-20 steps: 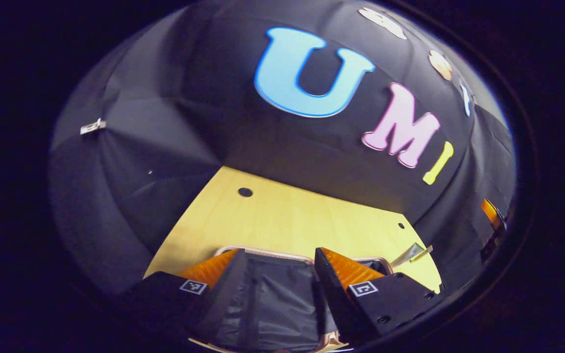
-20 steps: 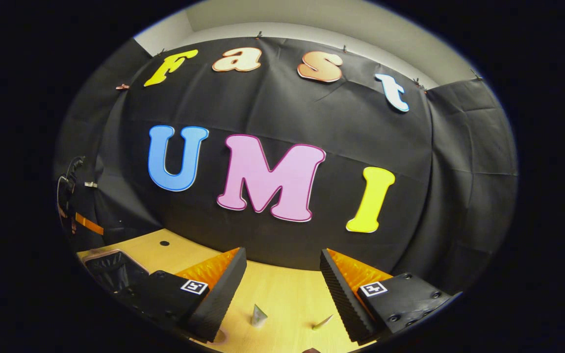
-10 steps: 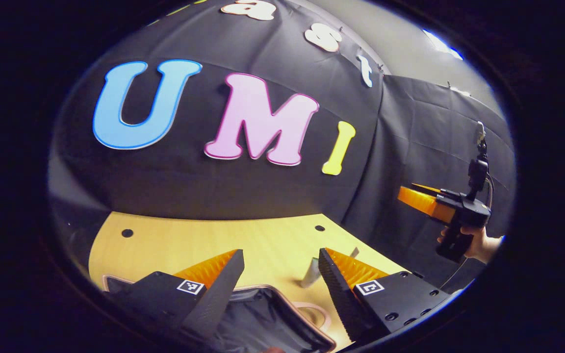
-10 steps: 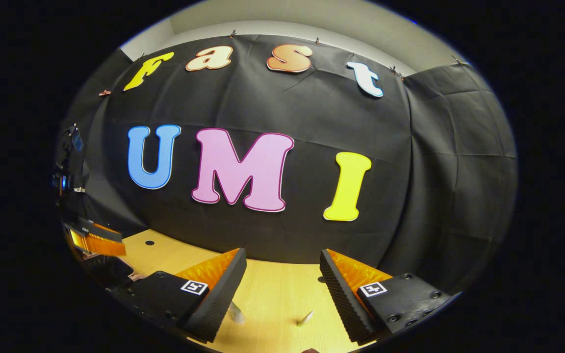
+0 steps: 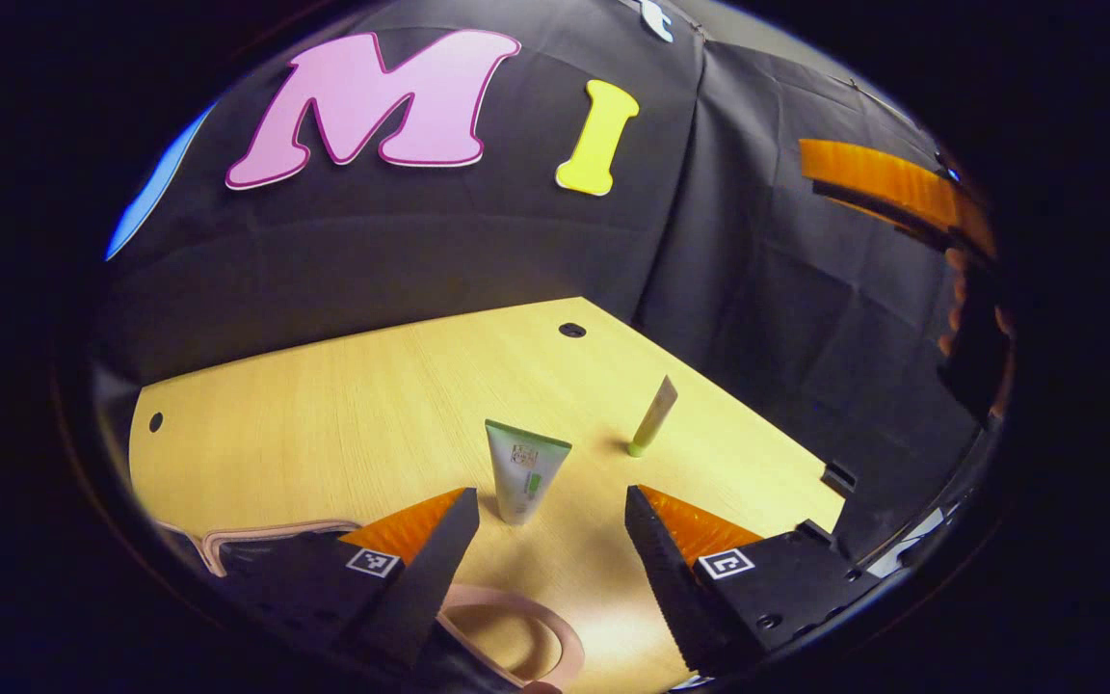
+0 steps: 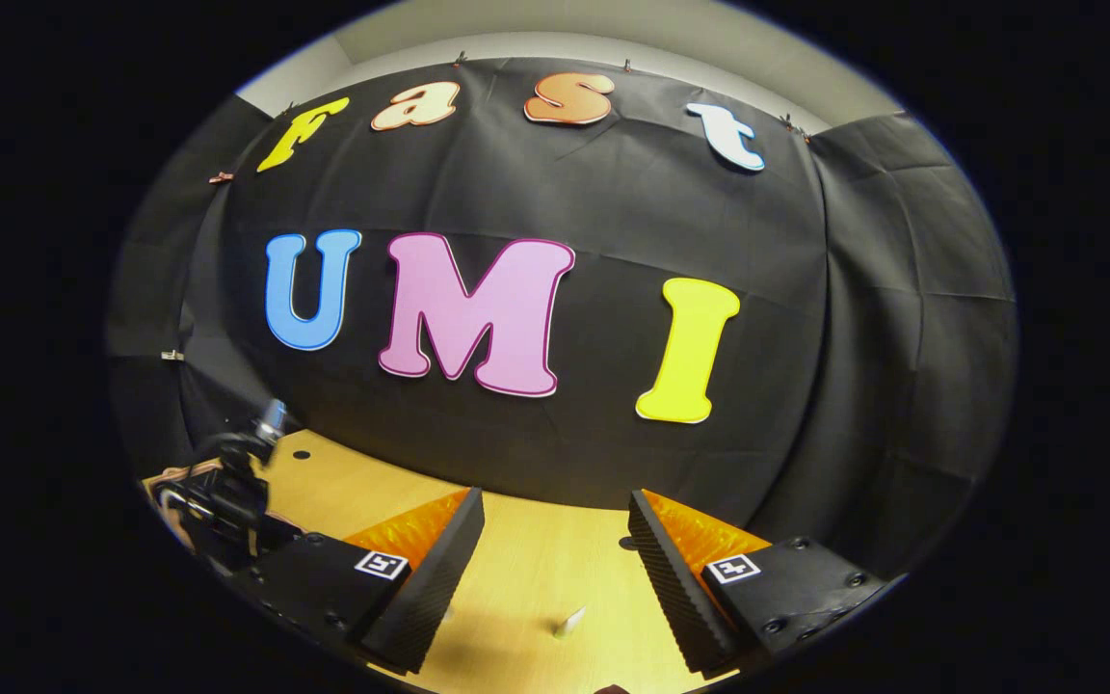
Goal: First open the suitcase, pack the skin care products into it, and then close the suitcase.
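Left gripper view: the left gripper (image 5: 541, 559) occupies the bottom of the frame with its two fingers spread wide apart and nothing held between them. Beyond the gap, just above centre-bottom, a white squeeze tube with green print (image 5: 525, 469) stands upright on its cap on the pale wooden tabletop (image 5: 343, 405). To its right and a little farther back, apart from it, a slim pale-green tube with a green cap (image 5: 651, 417) also stands cap down, leaning slightly to the right. At lower left, partly behind the left finger, the pink-edged rim of the dark suitcase (image 5: 256, 535) lies on the table; a pink loop, seemingly its handle, shows at bottom centre. The suitcase stands open, its dark interior visible. At the upper right edge of the frame the right gripper (image 5: 887, 188) is seen side-on; its finger gap cannot be judged from this angle.

Right gripper view: the right gripper (image 6: 555, 569) sits at the bottom of the frame, fingers likewise wide apart and empty. Between them, low in the frame, the tip of a small pale tube (image 6: 569, 622) shows on the tabletop. At lower left the left gripper appears small and dark against the booth wall.
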Available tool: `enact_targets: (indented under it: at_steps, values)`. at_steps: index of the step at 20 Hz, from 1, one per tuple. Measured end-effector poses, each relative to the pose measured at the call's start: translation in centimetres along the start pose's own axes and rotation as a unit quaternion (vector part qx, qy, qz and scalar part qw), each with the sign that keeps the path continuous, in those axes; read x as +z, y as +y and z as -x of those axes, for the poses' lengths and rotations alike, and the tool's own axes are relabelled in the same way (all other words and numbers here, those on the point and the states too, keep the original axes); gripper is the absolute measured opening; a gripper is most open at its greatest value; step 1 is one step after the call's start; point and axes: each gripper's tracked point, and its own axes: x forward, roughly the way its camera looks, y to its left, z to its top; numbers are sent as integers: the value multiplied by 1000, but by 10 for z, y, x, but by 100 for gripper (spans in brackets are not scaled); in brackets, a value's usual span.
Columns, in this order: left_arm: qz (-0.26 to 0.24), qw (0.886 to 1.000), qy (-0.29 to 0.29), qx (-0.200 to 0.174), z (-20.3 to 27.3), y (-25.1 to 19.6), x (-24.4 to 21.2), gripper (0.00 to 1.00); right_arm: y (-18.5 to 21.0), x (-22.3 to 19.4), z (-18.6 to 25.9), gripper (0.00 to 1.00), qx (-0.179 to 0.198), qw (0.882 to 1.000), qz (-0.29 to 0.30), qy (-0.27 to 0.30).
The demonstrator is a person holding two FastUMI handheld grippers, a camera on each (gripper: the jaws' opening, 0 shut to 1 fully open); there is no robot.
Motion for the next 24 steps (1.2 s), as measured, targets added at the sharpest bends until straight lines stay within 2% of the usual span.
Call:
enact_targets:
  at_steps: [3,4,5,7,9,10,11,12,17,20,21,23,24]
  values:
    - [25,999,31,37,-51,14,-17,97,-20,-8,0,96,8,1000,1,5]
    - [33,998,41,46,-65,17,-22,92,-27,-15,-1,96,9,1000,2,12]
    - [38,997,48,54,-77,21,-25,97,-34,-24,-3,96,10,1000,2,21]
    - [37,996,57,66,-100,28,-29,96,-44,-45,-8,96,14,999,-5,43]
    - [42,992,66,97,-117,41,-35,96,-49,-64,-13,96,19,998,-12,58]
    - [41,991,63,107,-130,42,-32,75,-51,-76,-17,96,21,997,-13,67]
    - [42,992,66,104,-122,39,-29,53,-51,-90,-20,96,24,996,-16,79]
    - [48,991,70,99,-121,37,-29,50,-49,-103,-24,96,28,995,-19,90]
    - [35,995,53,83,-96,20,-7,45,-29,-178,-47,96,57,987,-29,148]
    - [30,995,49,77,-83,16,1,42,-15,-232,-55,96,70,976,-35,201]
    - [32,995,52,78,-78,16,3,46,-10,-247,-57,97,73,973,-36,217]
    - [42,995,48,76,-65,16,7,38,-8,-278,-64,97,73,966,-33,246]
    - [46,995,44,73,-57,15,11,41,-6,-287,-70,97,72,965,-34,250]
